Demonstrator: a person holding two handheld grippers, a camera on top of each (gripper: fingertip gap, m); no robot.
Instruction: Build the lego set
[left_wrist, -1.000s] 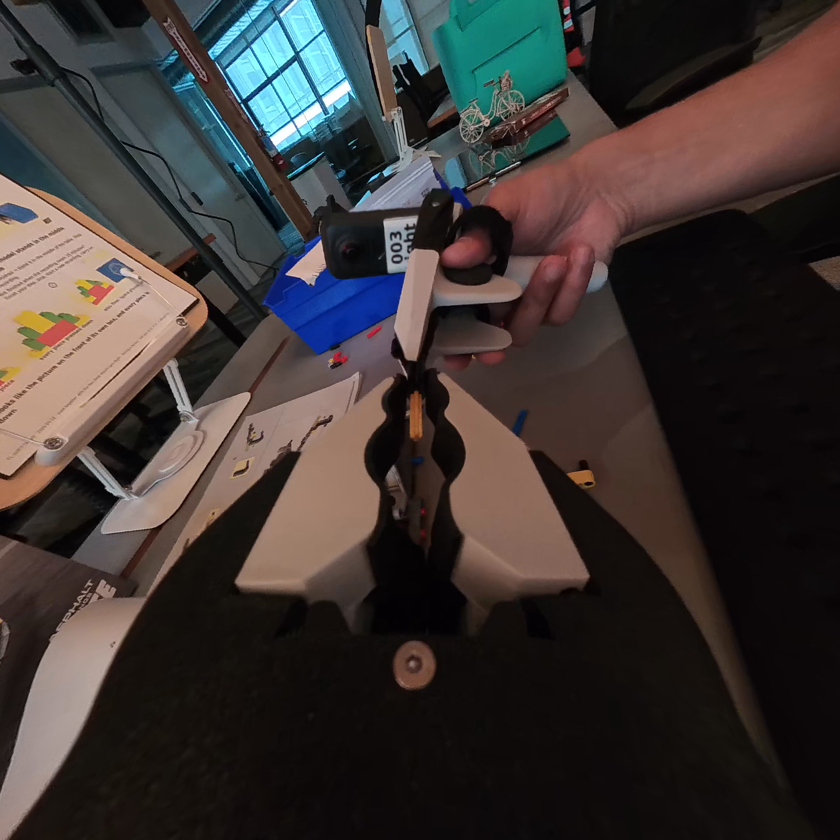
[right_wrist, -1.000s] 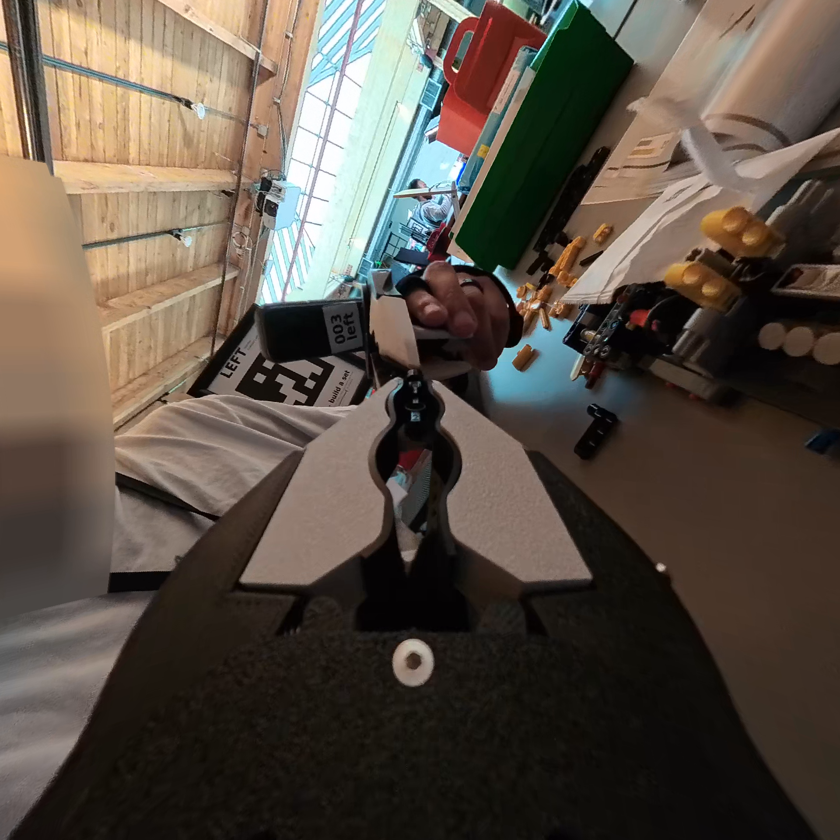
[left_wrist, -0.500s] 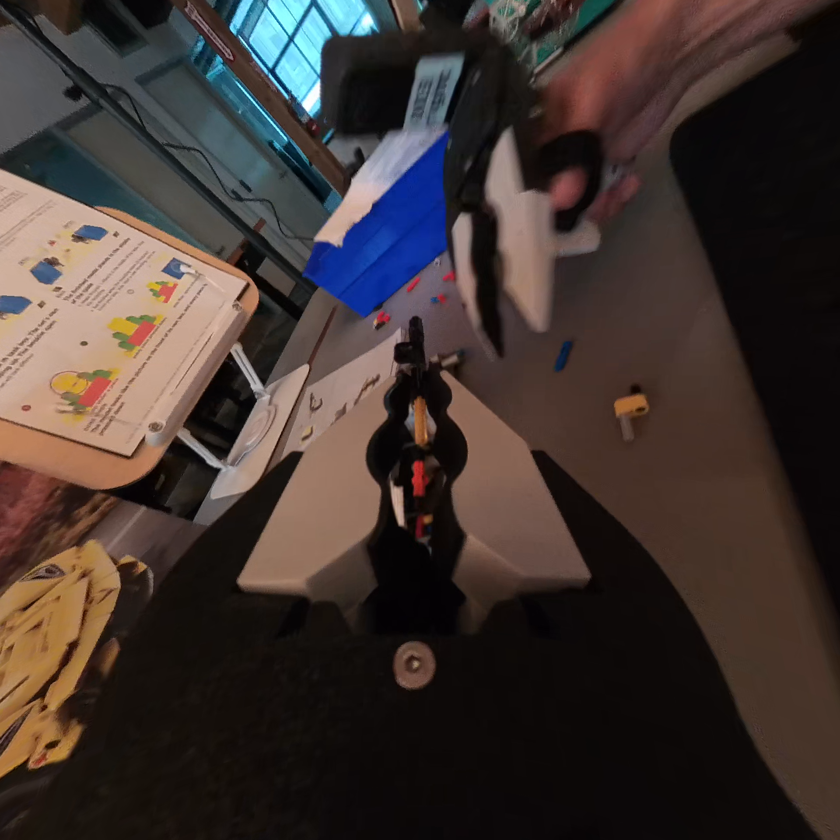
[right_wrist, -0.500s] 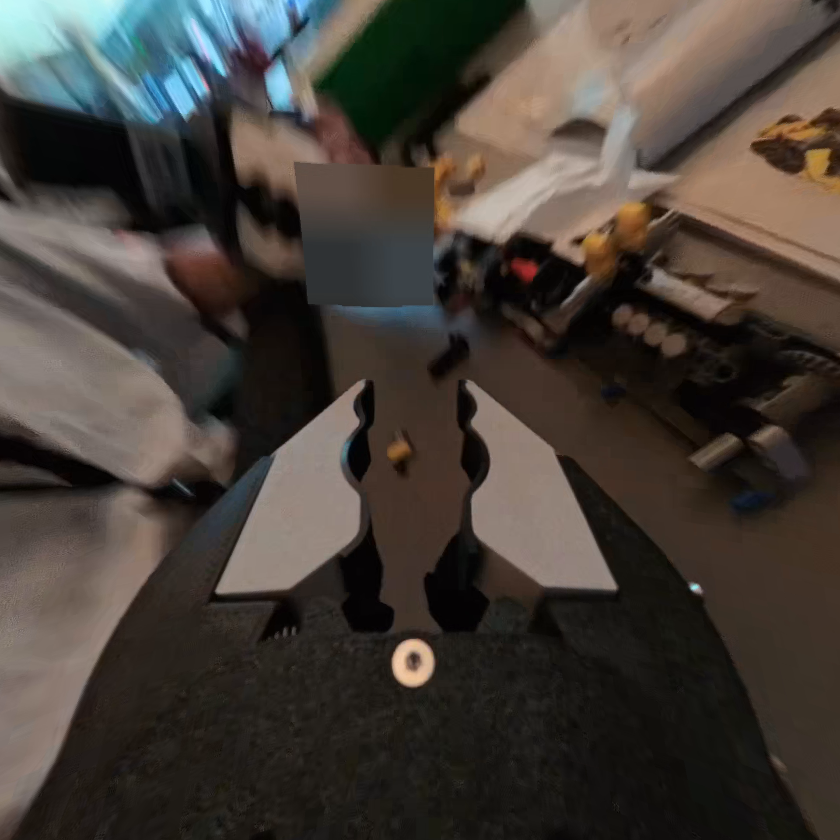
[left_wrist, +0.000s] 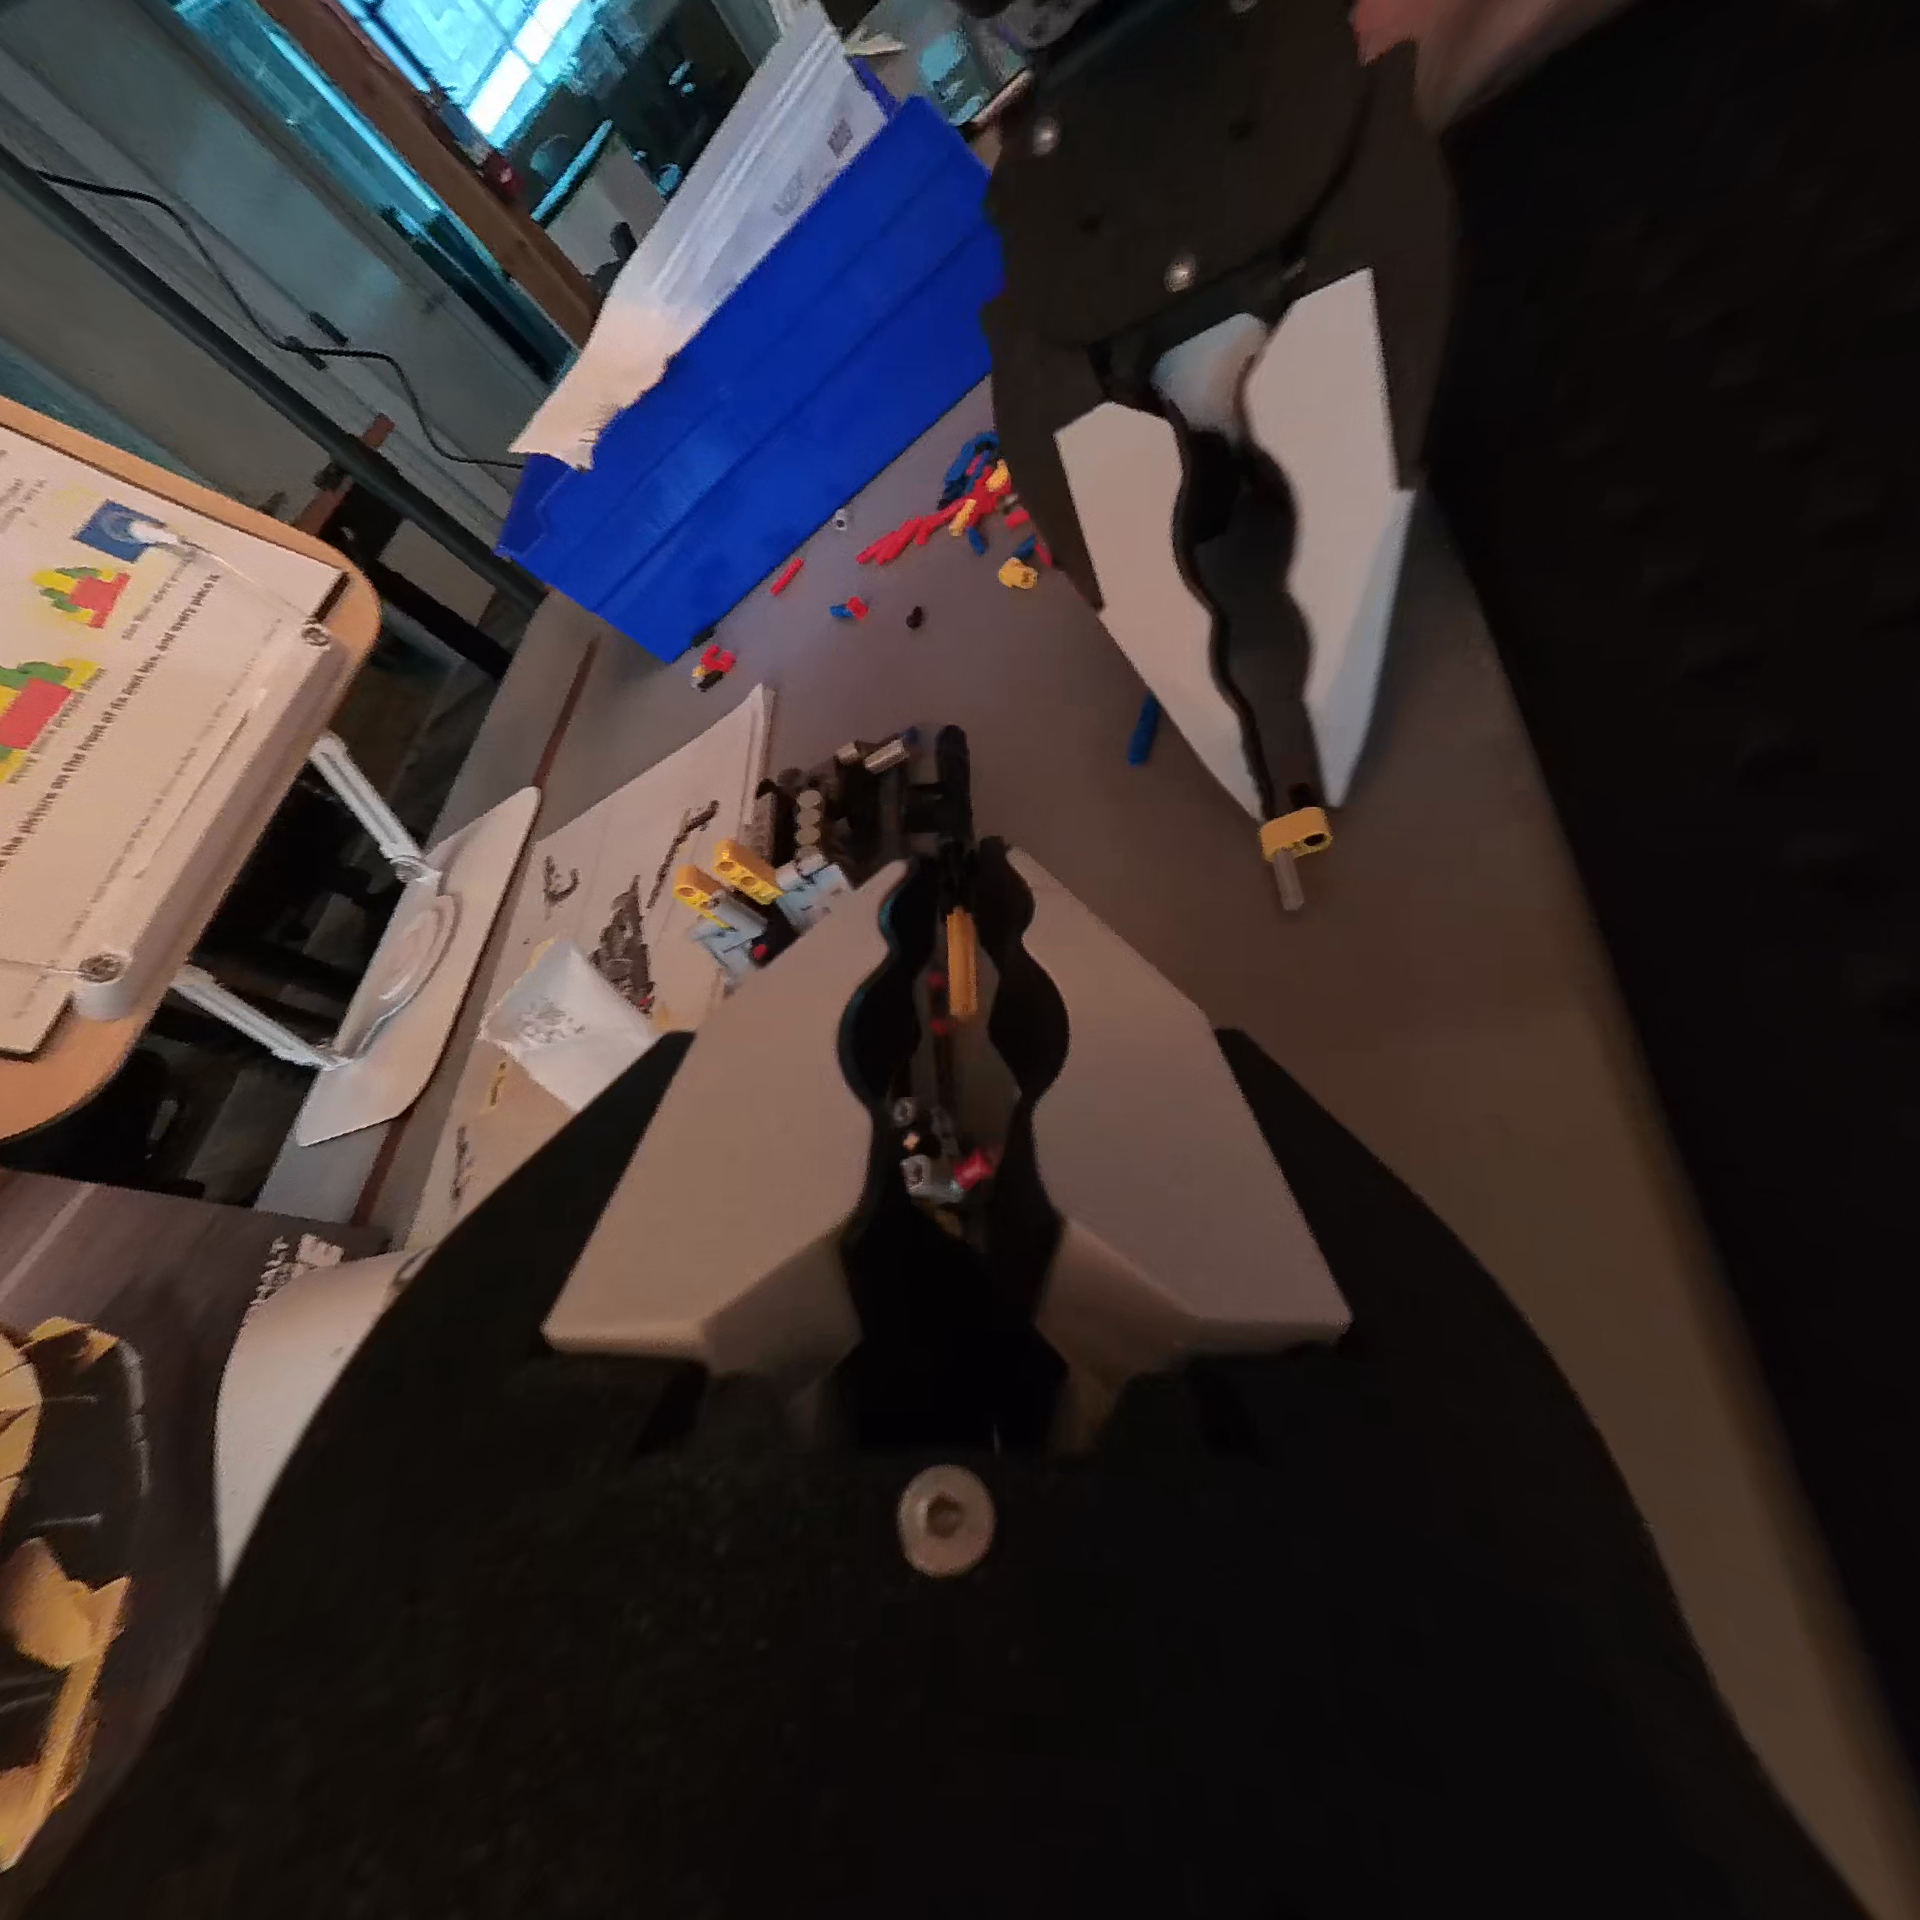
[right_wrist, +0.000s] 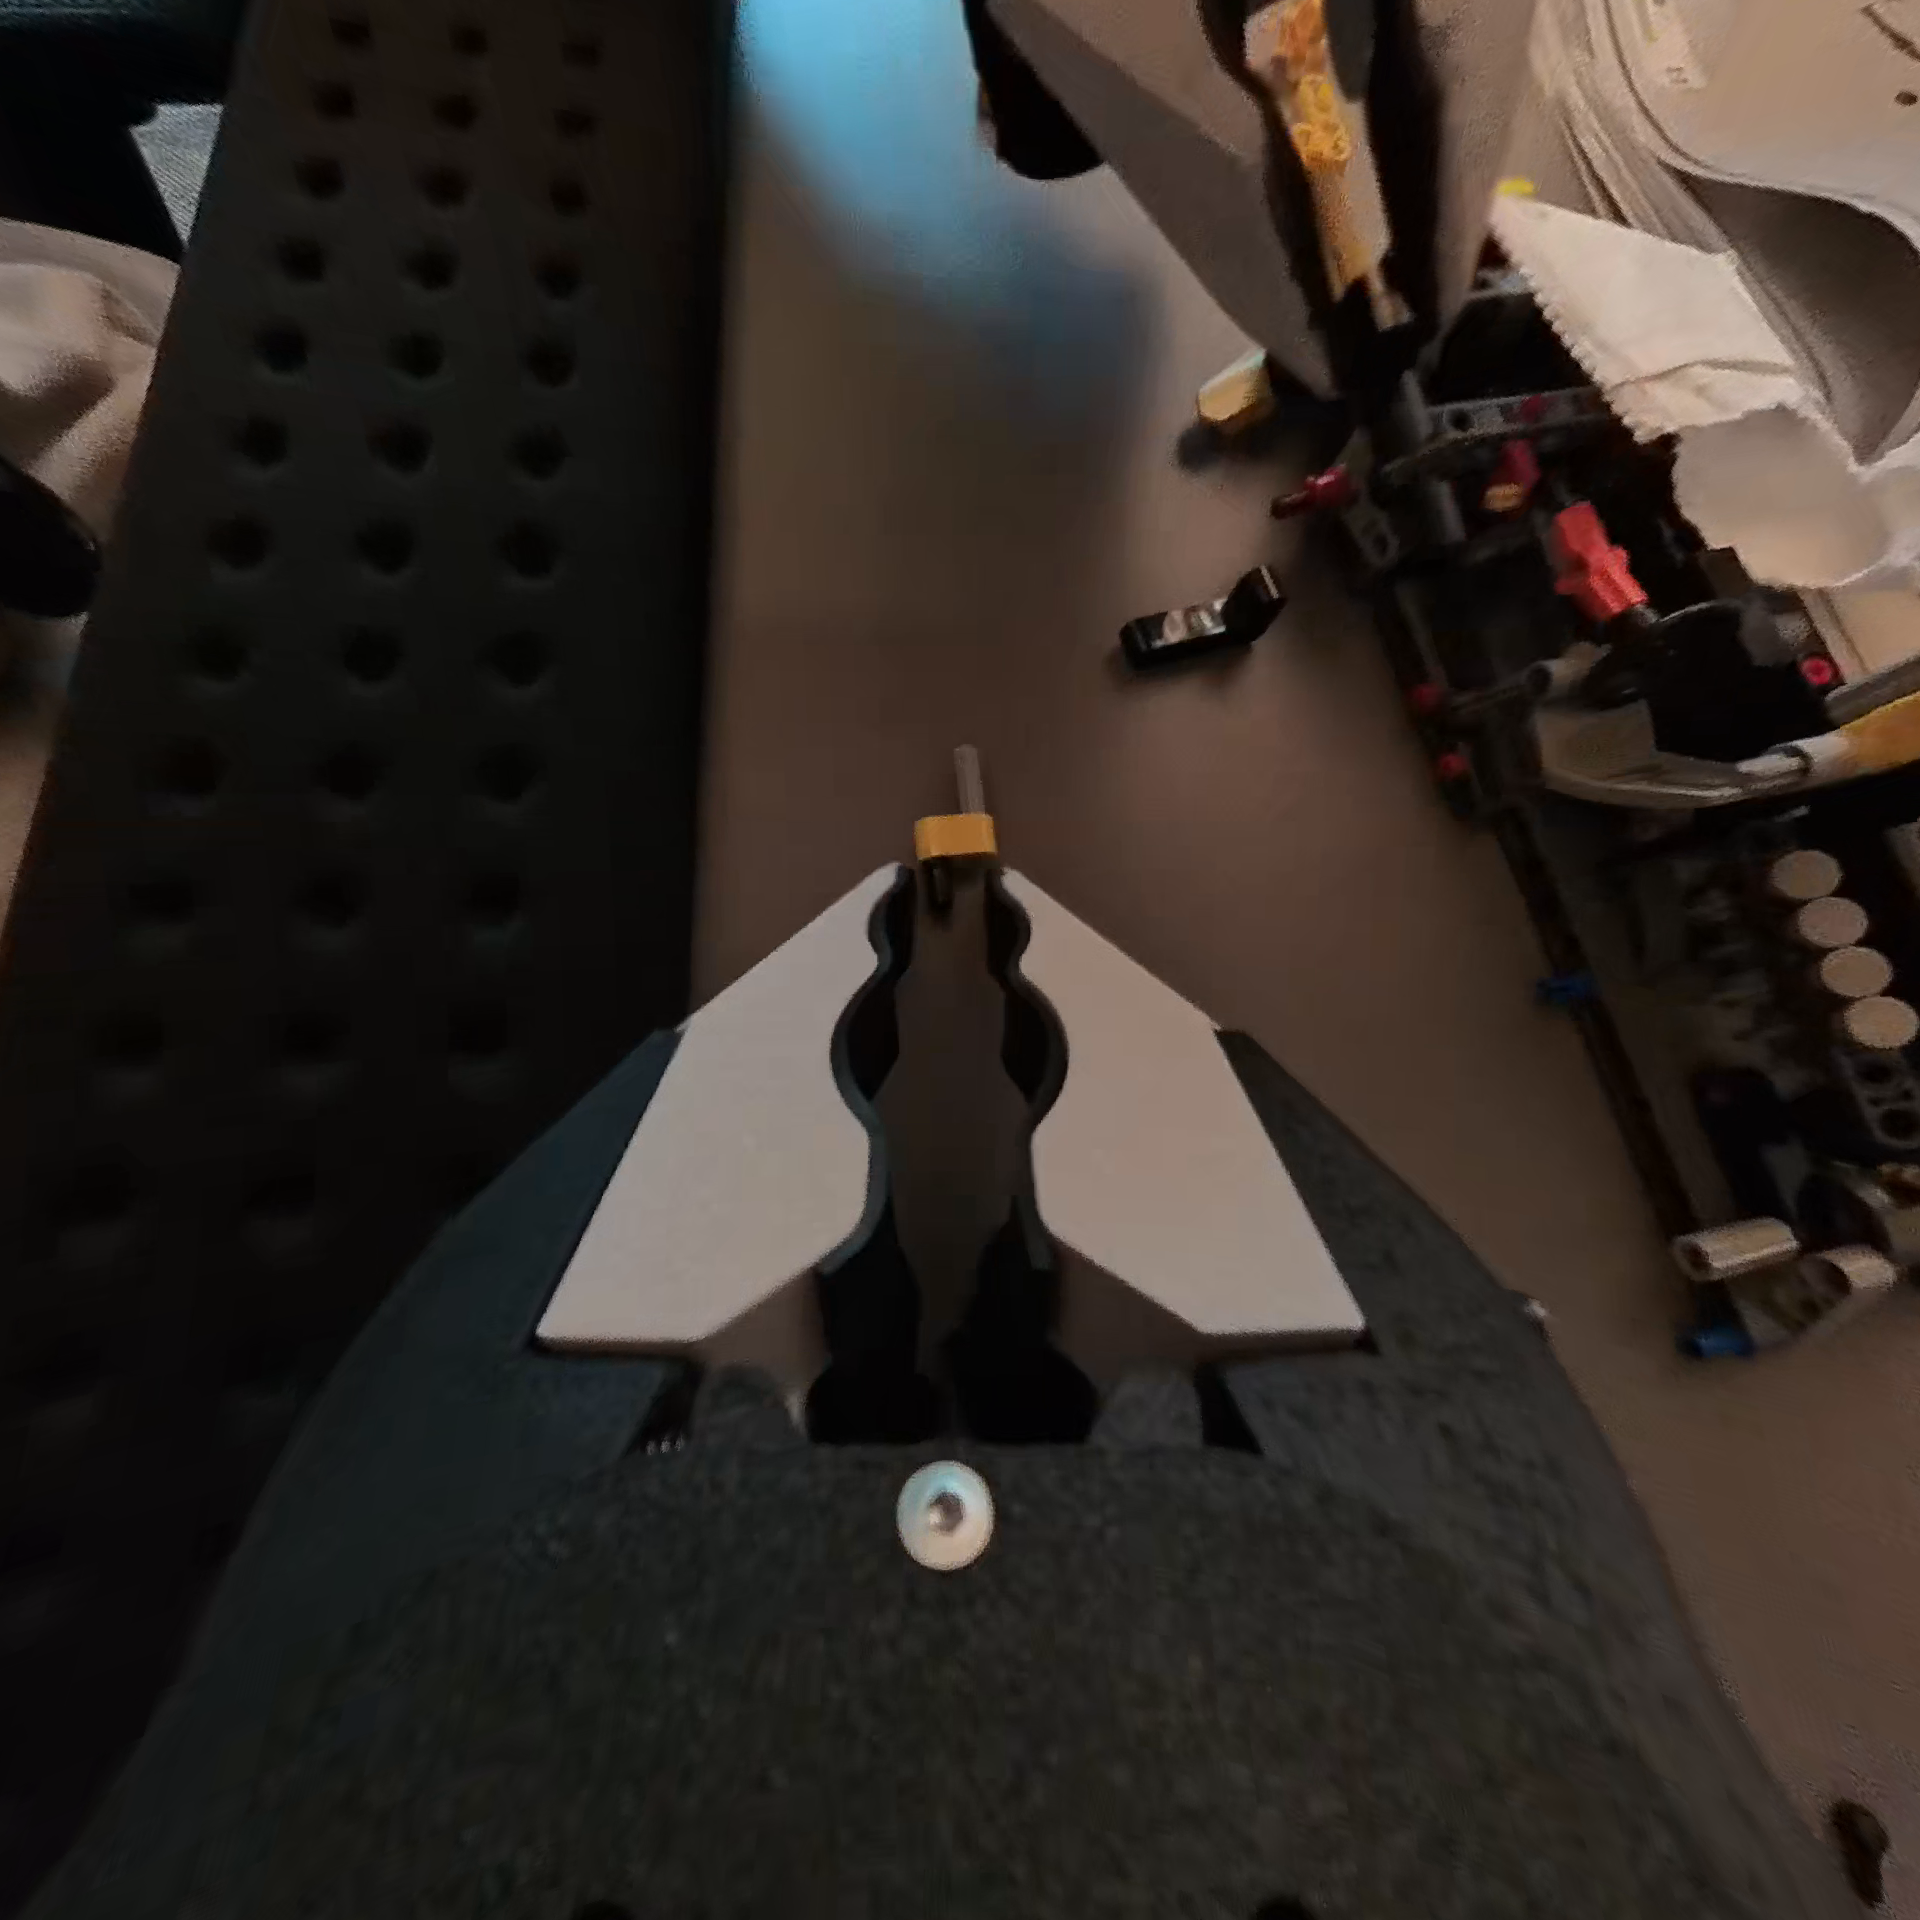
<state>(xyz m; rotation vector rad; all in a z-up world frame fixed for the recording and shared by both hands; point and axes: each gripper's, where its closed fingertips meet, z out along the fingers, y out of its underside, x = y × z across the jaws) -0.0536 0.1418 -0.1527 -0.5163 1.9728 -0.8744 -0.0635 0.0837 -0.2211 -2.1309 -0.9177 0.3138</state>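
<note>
Currently right gripper (right_wrist: 951, 878) is clamped on a small yellow connector (right_wrist: 953, 835) with a grey axle poking out its far end, held at the fingertips over the grey table (right_wrist: 1039, 582). Left gripper (left_wrist: 951, 883) is clenched on a thin black-and-yellow subassembly (left_wrist: 958, 971), which runs down between its fingers. Partly built black chassis (right_wrist: 1621, 831) lies on the table to the right, a loose black piece (right_wrist: 1195, 621) just beside it. Blue bin (left_wrist: 769, 416) and scattered red, yellow and blue pins (left_wrist: 935, 530) sit farther back.

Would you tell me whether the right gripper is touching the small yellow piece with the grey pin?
Touching: the right wrist view shows the right gripper tips closed on the yellow piece.
</note>
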